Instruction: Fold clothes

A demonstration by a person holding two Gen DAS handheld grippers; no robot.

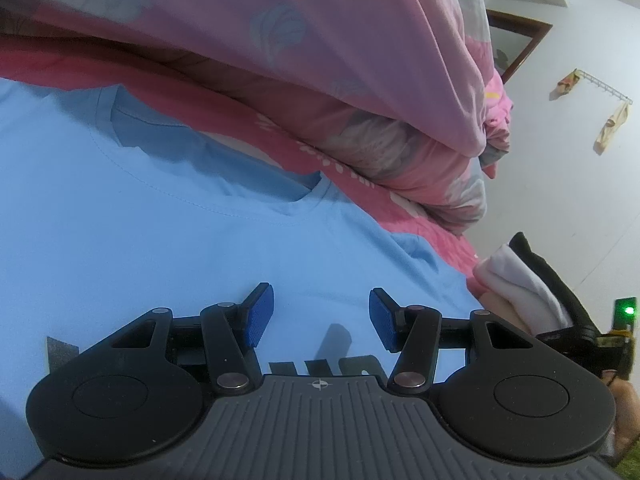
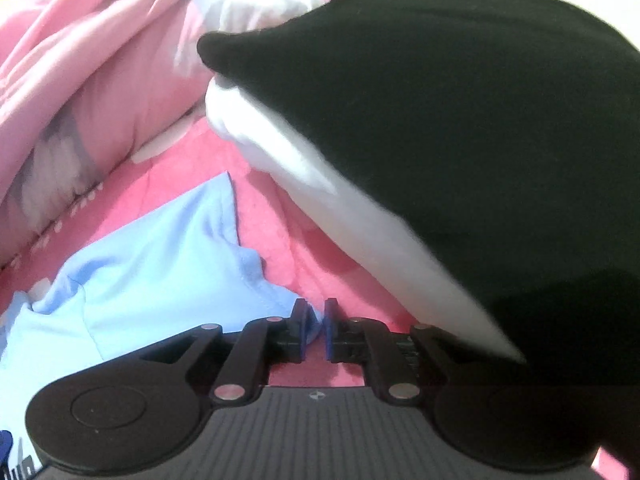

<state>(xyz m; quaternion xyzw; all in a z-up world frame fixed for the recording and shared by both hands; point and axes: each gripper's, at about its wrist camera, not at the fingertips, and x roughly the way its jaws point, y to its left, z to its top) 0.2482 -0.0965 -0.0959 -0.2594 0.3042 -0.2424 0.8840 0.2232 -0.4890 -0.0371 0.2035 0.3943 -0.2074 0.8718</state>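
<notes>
One light blue T-shirt (image 1: 168, 216), one black garment (image 2: 460, 128), one white garment (image 2: 320, 184), one pink quilt (image 1: 320, 40), two rags (image 1: 610, 126) on one wall rack (image 1: 604, 87)

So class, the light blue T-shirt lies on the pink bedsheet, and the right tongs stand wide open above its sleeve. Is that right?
Not quite. The right tongs are nearly closed, pinching the edge of the light blue T-shirt, as the right wrist view shows. The rest holds: the shirt lies on the pink bedsheet.

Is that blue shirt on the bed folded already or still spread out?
Mostly spread out: the blue shirt lies flat on the pink bedsheet, neckline open and visible. Only its sleeve end looks rumpled.
</notes>
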